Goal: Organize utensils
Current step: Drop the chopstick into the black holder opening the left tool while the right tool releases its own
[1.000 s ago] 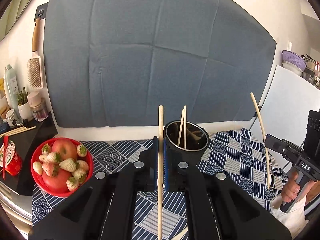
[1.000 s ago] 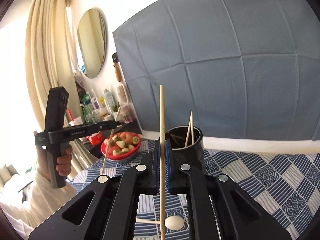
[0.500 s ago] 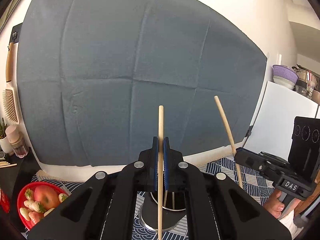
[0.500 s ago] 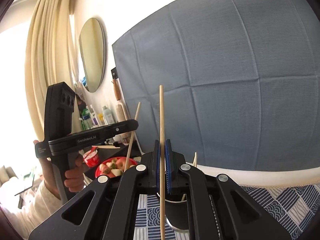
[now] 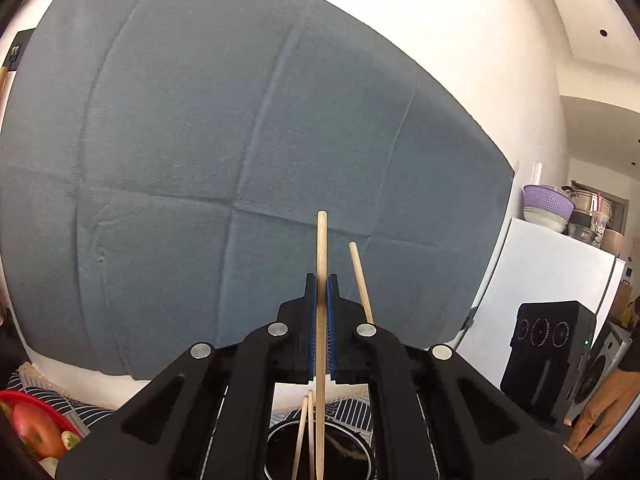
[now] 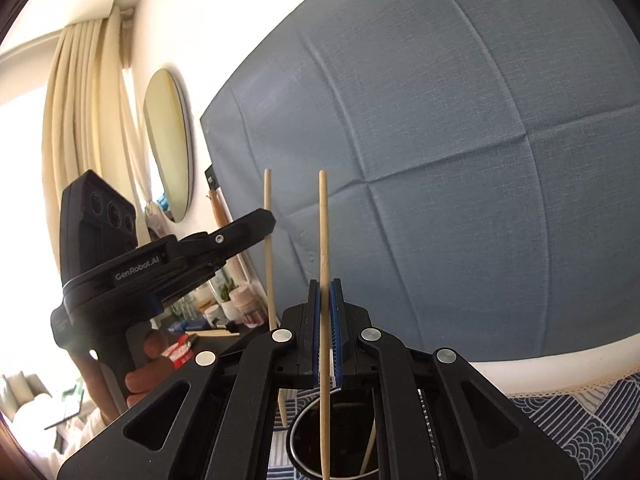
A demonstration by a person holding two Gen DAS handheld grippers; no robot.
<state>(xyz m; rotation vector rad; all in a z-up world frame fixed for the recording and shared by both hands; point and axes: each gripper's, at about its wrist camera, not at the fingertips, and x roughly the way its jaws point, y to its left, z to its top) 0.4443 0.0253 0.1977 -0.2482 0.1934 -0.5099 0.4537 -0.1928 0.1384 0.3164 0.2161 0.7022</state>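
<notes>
1. Since a second ago both grippers have come in over the dark holder: then the cup stood ahead on the cloth with the fruit bowl in full view, and now it sits low under each claw, while the two chopsticks have closed to just beside each other.
2. The left gripper (image 5: pixel 321 292) has its blue pads pressed together on an upright chopstick (image 5: pixel 321 248), whose lower end drops toward the mouth of the holder (image 5: pixel 352 446).
3. The right gripper (image 6: pixel 325 300) likewise pinches its own chopstick (image 6: pixel 323 232) upright, the lower end hanging inside the holder's rim (image 6: pixel 298 436).
4. In the left wrist view the right-hand stick (image 5: pixel 360 276) leans just right of the left one, near but apart.
5. Two thinner sticks (image 5: pixel 304 432) already stand in the holder, leaning close against the left stick's path; the opening is narrow and partly hidden by the gripper bodies.
6. In the right wrist view the left gripper's body (image 6: pixel 168 264), held by a hand (image 6: pixel 148 372), crowds the left side.
7. Above and behind, a grey-blue cloth panel (image 5: pixel 240 140) on the wall leaves open air over the stick tops.
8. Outward: a red fruit bowl (image 5: pixel 24 404) at far left on the patterned tablecloth (image 6: pixel 580 412); a white fridge (image 5: pixel 548 280) at right; a mirror (image 6: pixel 168 144) and curtain (image 6: pixel 84 120) beyond.
</notes>
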